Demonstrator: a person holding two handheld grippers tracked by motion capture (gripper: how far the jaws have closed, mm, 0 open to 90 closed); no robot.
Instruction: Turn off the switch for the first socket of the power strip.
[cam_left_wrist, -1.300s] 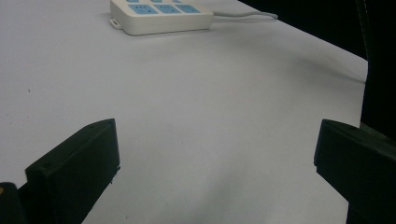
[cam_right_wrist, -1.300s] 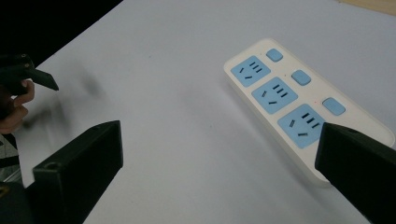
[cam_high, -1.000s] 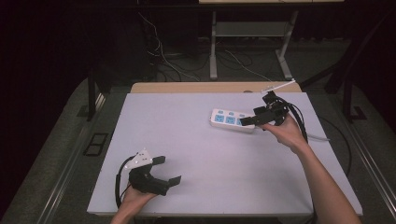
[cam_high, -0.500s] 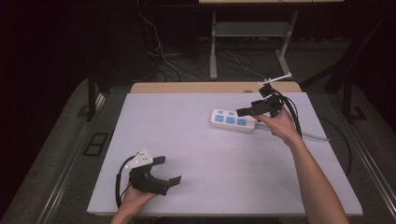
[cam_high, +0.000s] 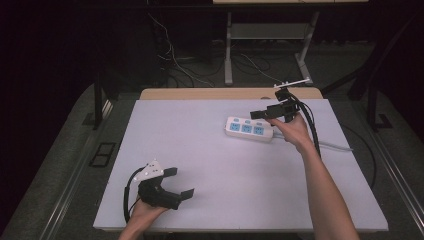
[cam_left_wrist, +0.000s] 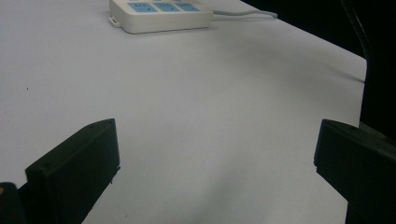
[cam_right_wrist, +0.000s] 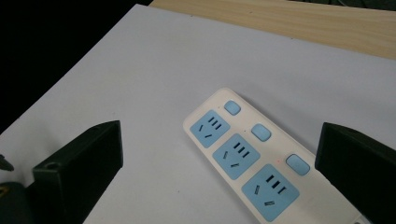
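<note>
A white power strip (cam_high: 249, 129) with 3 blue sockets and 3 blue switches lies flat on the white table (cam_high: 240, 200). The right gripper (cam_high: 257, 114) hangs above it with jaws spread wide and holding nothing; in the right gripper view the power strip (cam_right_wrist: 252, 161) sits below and between the 2 jaws, nearer the right one. The left gripper (cam_high: 181, 182) rests low over bare table, jaws wide apart and empty, with the strip (cam_left_wrist: 161, 14) well ahead of them, its cord (cam_left_wrist: 243, 14) trailing away.

White power strip (cam_right_wrist: 261, 163) with blue sockets; black fingers (cam_right_wrist: 79, 170).
</note>
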